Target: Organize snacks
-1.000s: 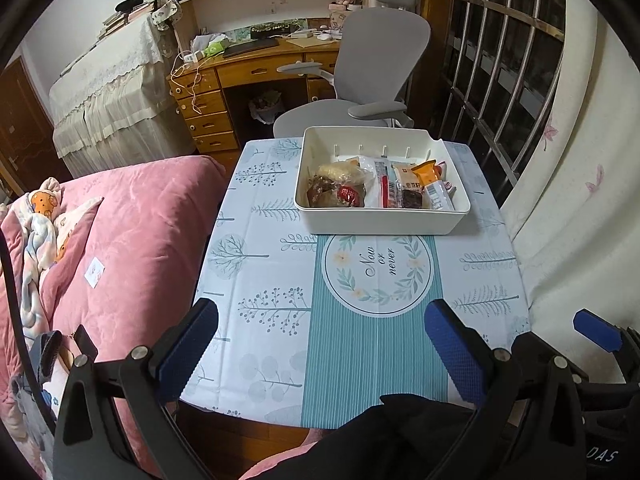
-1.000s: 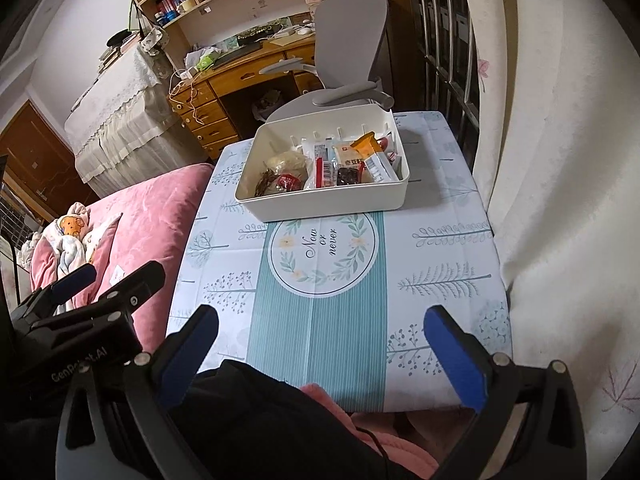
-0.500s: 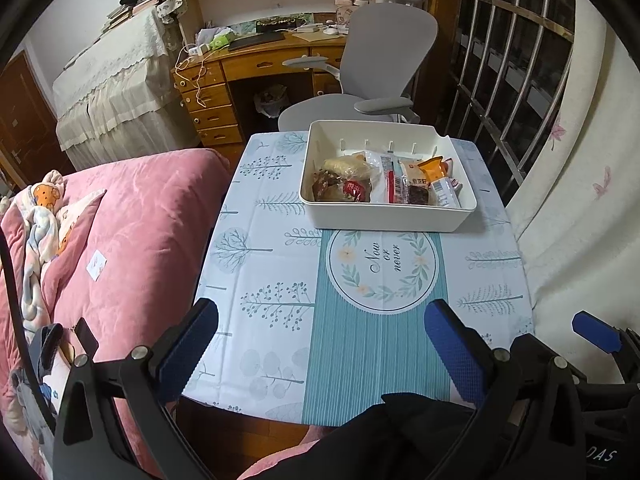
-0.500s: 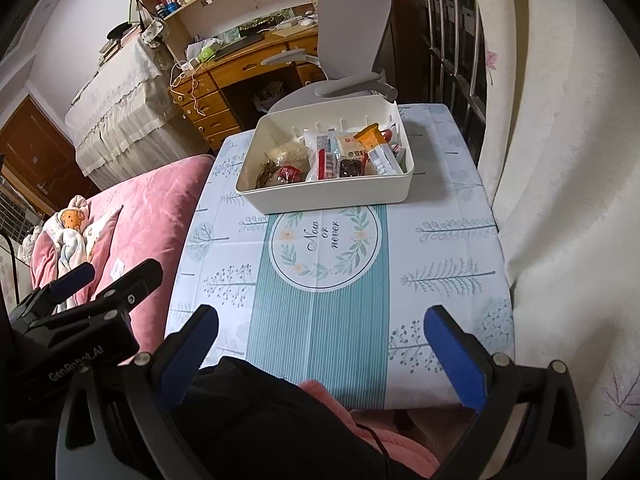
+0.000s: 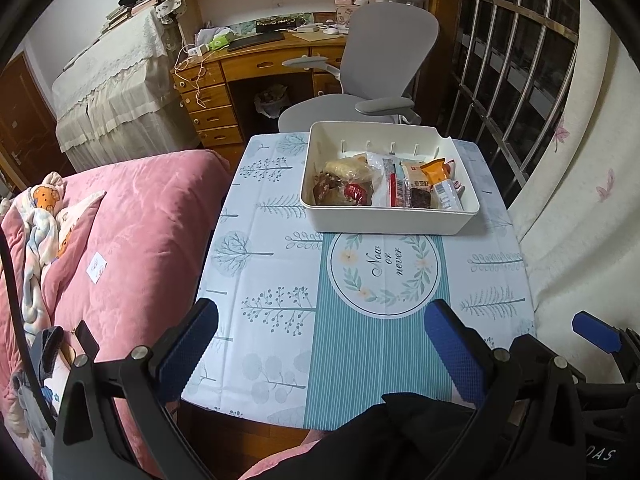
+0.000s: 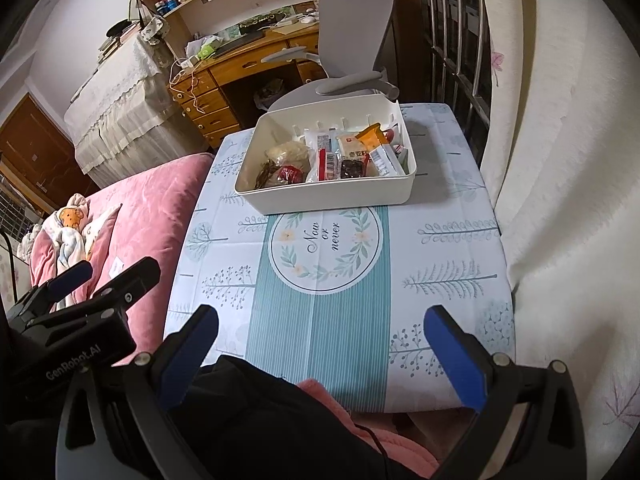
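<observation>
Left gripper point(image 5: 320, 342) and right gripper point(image 6: 320, 340) spread wide, holding nothing, above the table's near edge. Tablecloth point(image 5: 276, 264) bare. Far end: white bin point(image 5: 390, 218) holding snack packets point(image 5: 416, 188); labels unreadable, near wall hides lower packets.

There is one white bin point(image 5: 390, 216) on the counter point(image 5: 272, 264), at its far end. Inside the bin lie about six snack packets point(image 5: 400, 186); they overlap, so the exact number is not sure. Two grippers are seen: the left gripper point(image 5: 320, 344) and the right gripper point(image 6: 320, 340). Behind the bin stands one grey chair point(image 5: 384, 52).
</observation>
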A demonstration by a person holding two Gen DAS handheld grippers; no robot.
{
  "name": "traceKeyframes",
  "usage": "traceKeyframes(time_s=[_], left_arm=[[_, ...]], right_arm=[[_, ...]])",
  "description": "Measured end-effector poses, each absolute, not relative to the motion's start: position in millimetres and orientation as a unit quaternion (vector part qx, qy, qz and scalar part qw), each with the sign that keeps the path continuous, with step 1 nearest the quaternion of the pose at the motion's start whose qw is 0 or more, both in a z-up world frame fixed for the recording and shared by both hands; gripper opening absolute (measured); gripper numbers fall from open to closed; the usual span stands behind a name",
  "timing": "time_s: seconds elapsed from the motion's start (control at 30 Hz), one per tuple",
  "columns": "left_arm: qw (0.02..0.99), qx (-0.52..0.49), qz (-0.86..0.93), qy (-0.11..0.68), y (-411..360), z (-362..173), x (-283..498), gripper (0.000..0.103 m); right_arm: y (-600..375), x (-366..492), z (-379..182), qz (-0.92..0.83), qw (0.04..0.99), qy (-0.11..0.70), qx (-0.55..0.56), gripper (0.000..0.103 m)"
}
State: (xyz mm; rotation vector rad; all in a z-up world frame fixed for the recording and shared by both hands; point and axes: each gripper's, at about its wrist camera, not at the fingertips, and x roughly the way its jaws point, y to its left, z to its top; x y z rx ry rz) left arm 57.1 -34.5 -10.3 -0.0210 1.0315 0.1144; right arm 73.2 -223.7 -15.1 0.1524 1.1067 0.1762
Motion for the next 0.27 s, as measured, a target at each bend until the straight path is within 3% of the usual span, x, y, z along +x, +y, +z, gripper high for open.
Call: traceKeyframes(time_s=[0.27], left_arm=[[0.867, -0.008, 0.05, 0.497, -34.8, -12.5, 70.6, 0.103]], right_arm=[[-225.2, 85.3, -19.1, 0.078, 0.843, 0.527, 0.074, 0.103]])
